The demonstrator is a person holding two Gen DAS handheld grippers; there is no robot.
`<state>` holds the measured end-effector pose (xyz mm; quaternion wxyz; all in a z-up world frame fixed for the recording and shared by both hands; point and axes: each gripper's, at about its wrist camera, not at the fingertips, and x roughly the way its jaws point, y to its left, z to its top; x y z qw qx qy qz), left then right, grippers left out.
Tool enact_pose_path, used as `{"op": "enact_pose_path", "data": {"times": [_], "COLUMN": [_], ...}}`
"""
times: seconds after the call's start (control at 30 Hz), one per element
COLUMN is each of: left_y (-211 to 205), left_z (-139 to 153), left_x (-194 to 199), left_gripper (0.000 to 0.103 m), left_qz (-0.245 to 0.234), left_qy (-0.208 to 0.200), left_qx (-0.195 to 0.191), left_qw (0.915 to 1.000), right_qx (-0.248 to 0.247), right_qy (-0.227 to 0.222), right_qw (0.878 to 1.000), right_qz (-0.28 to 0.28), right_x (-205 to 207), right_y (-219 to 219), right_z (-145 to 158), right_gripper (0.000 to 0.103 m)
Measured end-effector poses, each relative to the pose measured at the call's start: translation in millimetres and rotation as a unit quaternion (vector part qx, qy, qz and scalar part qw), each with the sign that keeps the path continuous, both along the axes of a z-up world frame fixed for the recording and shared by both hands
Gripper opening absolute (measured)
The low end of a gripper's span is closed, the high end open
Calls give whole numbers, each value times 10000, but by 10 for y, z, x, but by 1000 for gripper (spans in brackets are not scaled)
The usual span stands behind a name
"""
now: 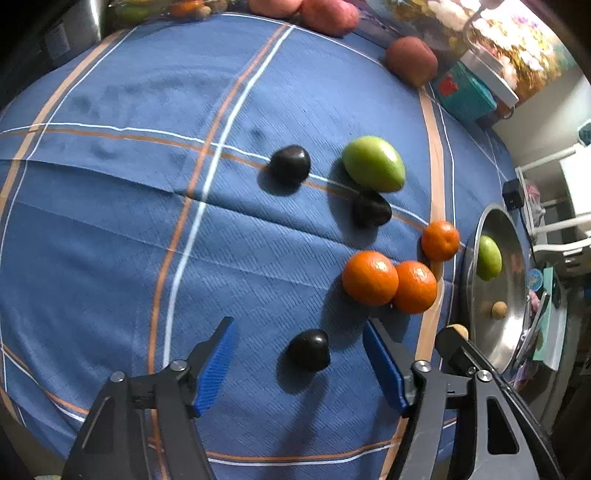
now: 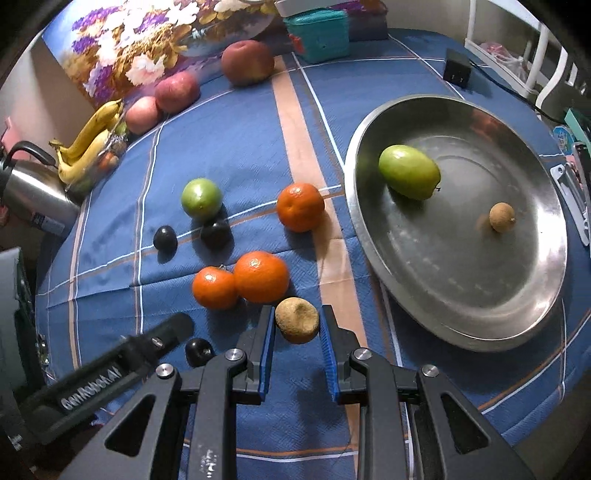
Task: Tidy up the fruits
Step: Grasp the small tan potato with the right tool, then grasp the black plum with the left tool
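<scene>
My left gripper [image 1: 297, 326] is open, with a dark plum [image 1: 308, 349] on the cloth between its fingers, untouched. My right gripper [image 2: 297, 314] is closed around a brown longan [image 2: 297, 320], pads touching both sides, near the cloth. A steel tray [image 2: 517, 317] to the right holds a green fruit [image 2: 409, 171] and a small longan [image 2: 502, 217]. Loose on the blue cloth are three oranges [image 2: 260, 276], [image 2: 214, 287], [image 2: 300, 207], a green fruit [image 2: 201, 197] and two more plums [image 2: 165, 238], [image 2: 215, 233].
Red apples [image 2: 176, 91], a larger red fruit [image 2: 247, 62] and bananas [image 2: 88, 144] lie along the far edge. A kettle [image 2: 33, 192] stands far left, a teal box [image 2: 319, 33] and a black adapter [image 2: 457, 70] at the back. The left gripper's body [image 2: 110, 373] sits beside my right one.
</scene>
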<state>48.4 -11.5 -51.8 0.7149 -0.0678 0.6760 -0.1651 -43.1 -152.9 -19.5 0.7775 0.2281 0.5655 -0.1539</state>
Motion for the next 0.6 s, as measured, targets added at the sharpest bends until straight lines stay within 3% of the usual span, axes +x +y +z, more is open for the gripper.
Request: {"op": "enact_pose_path", "data": {"times": [0.3,0.43,0.6], "left_y": [-109,-113,-107], "left_z": [-55,-53,-68], "left_x": [-76,-96,-78], "left_gripper": [43,38,28], "left_qz": [-95,-75,-101], "left_qy": [20,115,83], "left_qx": [165,22,114], "left_qw": [9998,9999,9998], "right_qx": [79,121,159], "right_qy": [-43,-88,-125], "right_qw": [10000,9999,9998], "right_qz": [-2,9,26], "right_x": [-31,-50,-70], "right_y": [-31,-57,-84], "right_z": [5,28,50], "right_gripper": [25,25,25]}}
